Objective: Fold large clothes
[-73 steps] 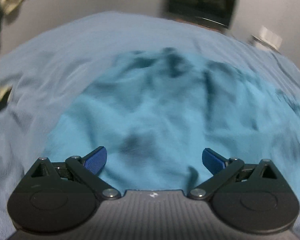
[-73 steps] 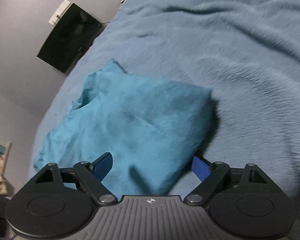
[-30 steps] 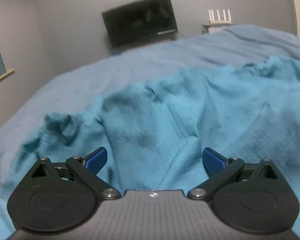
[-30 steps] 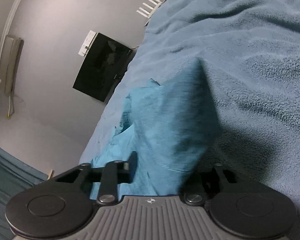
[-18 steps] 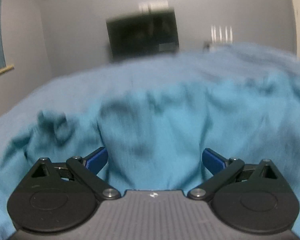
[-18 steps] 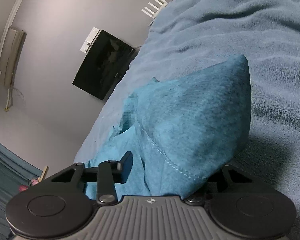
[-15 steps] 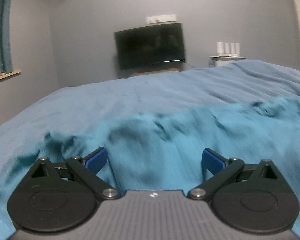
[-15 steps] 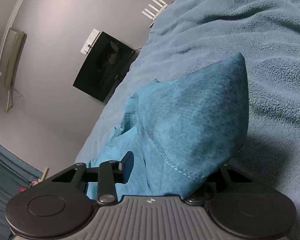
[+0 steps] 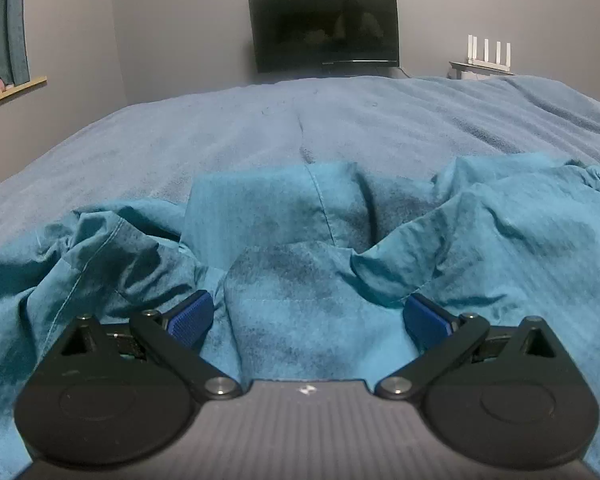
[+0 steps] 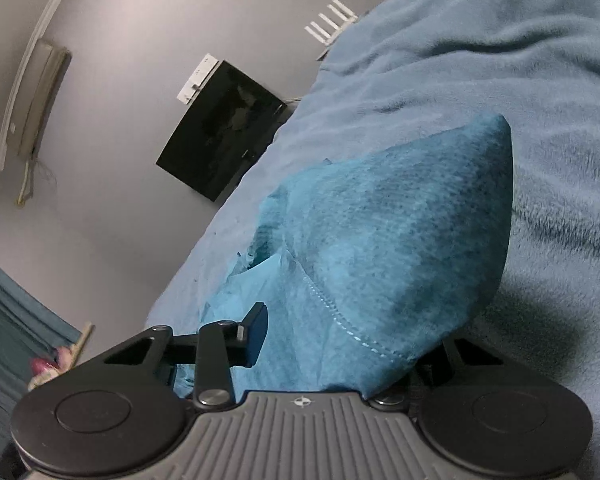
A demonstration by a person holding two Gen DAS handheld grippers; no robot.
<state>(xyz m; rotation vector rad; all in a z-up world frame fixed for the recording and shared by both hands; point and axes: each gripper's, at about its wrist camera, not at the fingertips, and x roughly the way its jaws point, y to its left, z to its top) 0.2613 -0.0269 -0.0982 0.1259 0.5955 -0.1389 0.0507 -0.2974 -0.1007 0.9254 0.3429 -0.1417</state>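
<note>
Barely started: teal garment (image 9: pixel 312 320) lies rumpled mid-bed (image 9: pixel 300 128), unfolded; right gripper (image 10: pixel 340 344) clamps a corner, left gripper (image 9: pixel 306 316) spread, ungrasping.

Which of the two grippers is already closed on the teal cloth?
The right gripper: its fingers pinch the teal garment. The left gripper stands wide open around a fold.

The teal garment (image 9: pixel 308 240) lay crumpled in soft folds just ahead of the left claw (image 9: pixel 308 316), one fold between its spread fingers. A stitched corner (image 10: pixel 380 240) rose bunched within the right claw (image 10: pixel 340 344).
</note>
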